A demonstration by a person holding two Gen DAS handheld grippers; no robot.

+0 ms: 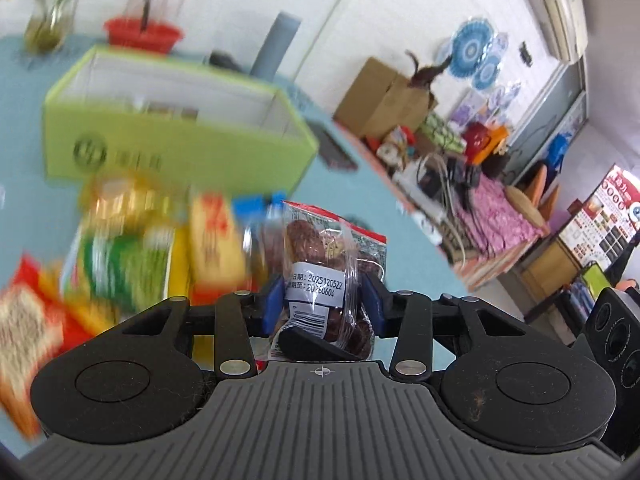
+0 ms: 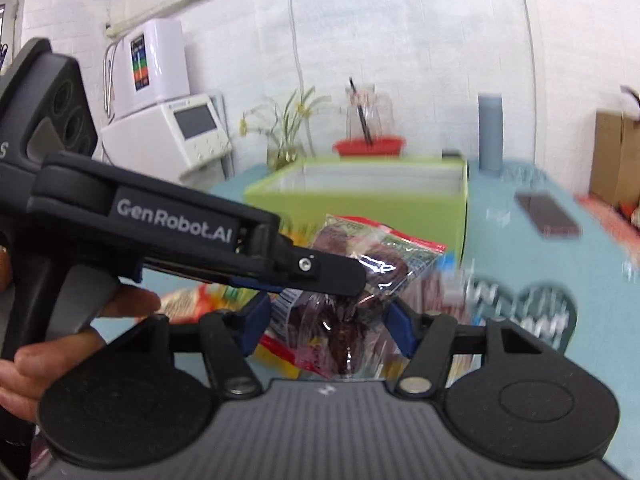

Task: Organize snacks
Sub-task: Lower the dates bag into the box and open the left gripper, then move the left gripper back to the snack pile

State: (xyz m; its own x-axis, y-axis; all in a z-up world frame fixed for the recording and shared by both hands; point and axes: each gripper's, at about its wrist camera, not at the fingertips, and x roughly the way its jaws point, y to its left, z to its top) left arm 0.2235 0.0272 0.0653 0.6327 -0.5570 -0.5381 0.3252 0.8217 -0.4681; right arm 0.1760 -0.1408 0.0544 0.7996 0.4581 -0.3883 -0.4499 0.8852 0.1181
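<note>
A clear packet of dark dried fruit (image 1: 320, 276) with a white date label is held above the blue table. My left gripper (image 1: 322, 304) is shut on its lower part. My right gripper (image 2: 328, 320) is shut on the same packet (image 2: 352, 280) from another side; the left gripper's fingertips (image 2: 336, 276) reach in from the left there. A pile of blurred snack packets (image 1: 132, 252) lies on the table below. An open green box (image 1: 176, 128) stands behind them, also in the right wrist view (image 2: 360, 196).
A red bowl (image 1: 142, 34), a plant in a glass vase (image 1: 44, 28) and a grey cylinder (image 1: 276, 44) stand behind the box. A dark phone (image 2: 546, 214) lies on the blue table (image 1: 360, 200) at right. Cluttered shelves and cardboard boxes (image 1: 384, 100) lie beyond the table edge.
</note>
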